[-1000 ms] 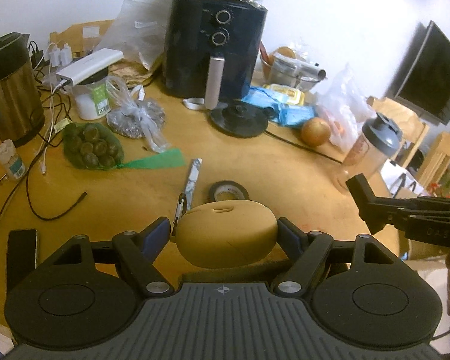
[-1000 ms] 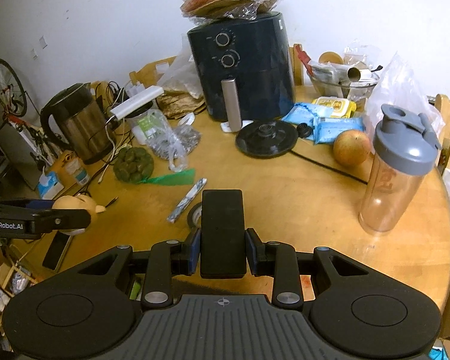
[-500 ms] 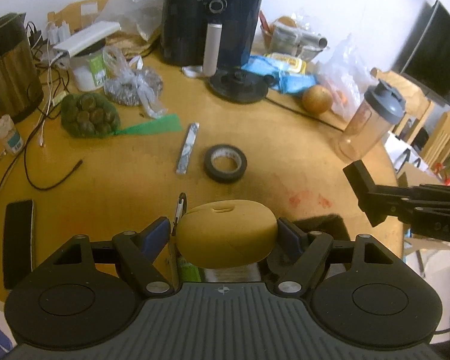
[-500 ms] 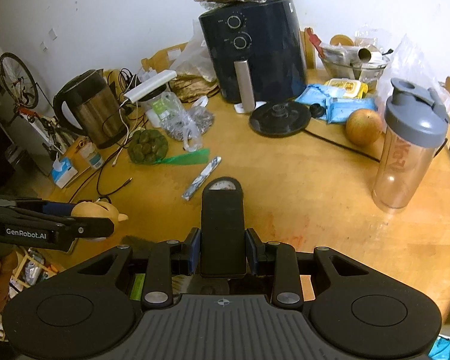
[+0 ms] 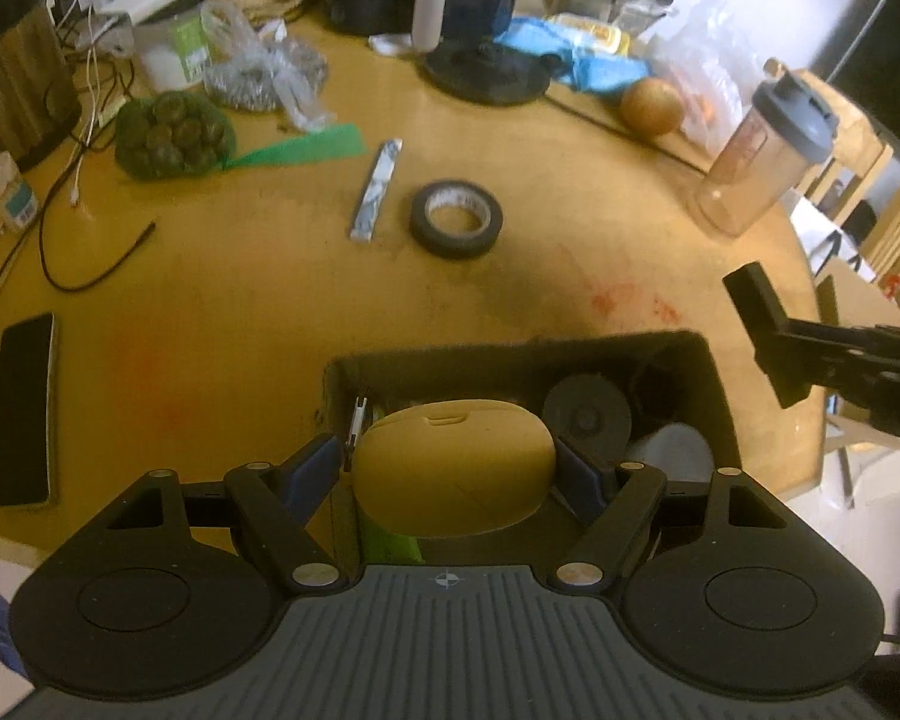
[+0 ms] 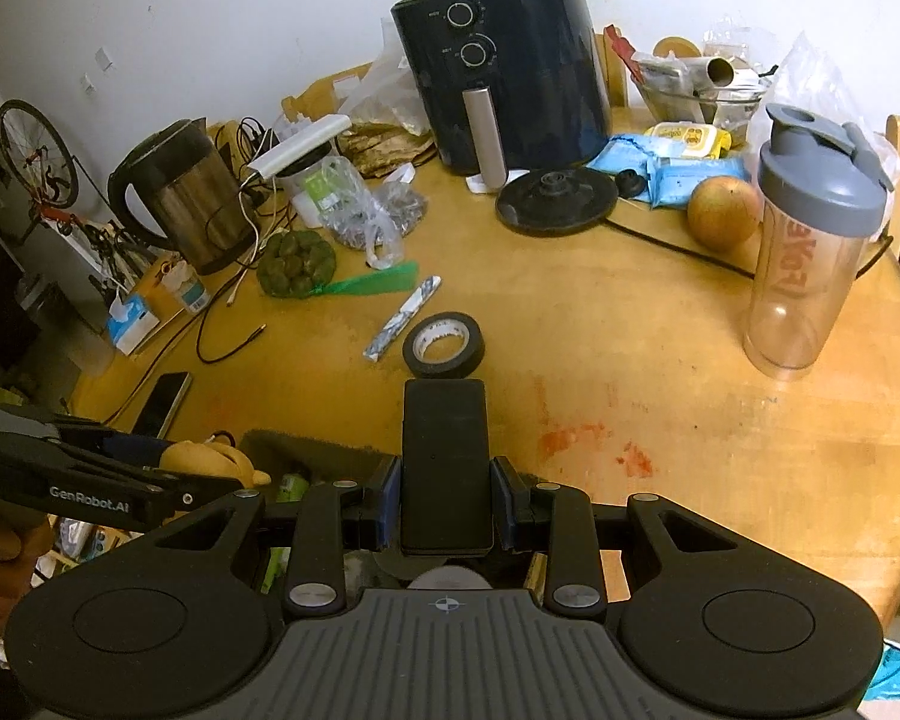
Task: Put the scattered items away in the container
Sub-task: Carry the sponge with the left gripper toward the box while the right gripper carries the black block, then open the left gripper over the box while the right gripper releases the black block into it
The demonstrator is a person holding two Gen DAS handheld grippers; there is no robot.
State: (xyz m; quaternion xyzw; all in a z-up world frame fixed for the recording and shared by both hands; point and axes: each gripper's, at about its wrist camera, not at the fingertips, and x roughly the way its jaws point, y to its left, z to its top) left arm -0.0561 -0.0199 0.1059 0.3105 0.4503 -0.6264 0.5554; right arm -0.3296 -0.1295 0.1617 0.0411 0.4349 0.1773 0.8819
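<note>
**Round wooden table, dark bin at the near edge**

Wooden round table [image 6: 660,360], glossy top with a few reddish smears, and it's properly cluttered. Nearest the edge sits a dark, felt-looking rectangular container [image 5: 510,354] with a round grey disc and something white already inside. The left gripper [image 5: 453,468] is clamped on a smooth, rounded tan toy [image 5: 453,465], held right over the container's opening. The right gripper [image 6: 447,480] is squeezed onto a flat matte black slab [image 6: 446,462], upright between its fingers, above the container's right part.

Further out, in the middle of the table, there's a black tape roll [image 6: 444,343] lying flat, with a crinkly silver sachet [image 6: 403,318] just to its left. A black phone [image 5: 24,408] lies at the left edge near a loose black cable [image 5: 90,264]. A clear shaker bottle [image 6: 810,252] with a grey lid stands on the right.

At the far side: green net bag of round dark things [image 6: 297,264], steel kettle [image 6: 180,192], black kettle base [image 6: 558,201], a round brownish fruit [image 6: 725,211], blue wipe packs [image 6: 678,171], and a big dark air fryer [image 6: 504,66] against the white wall.
</note>
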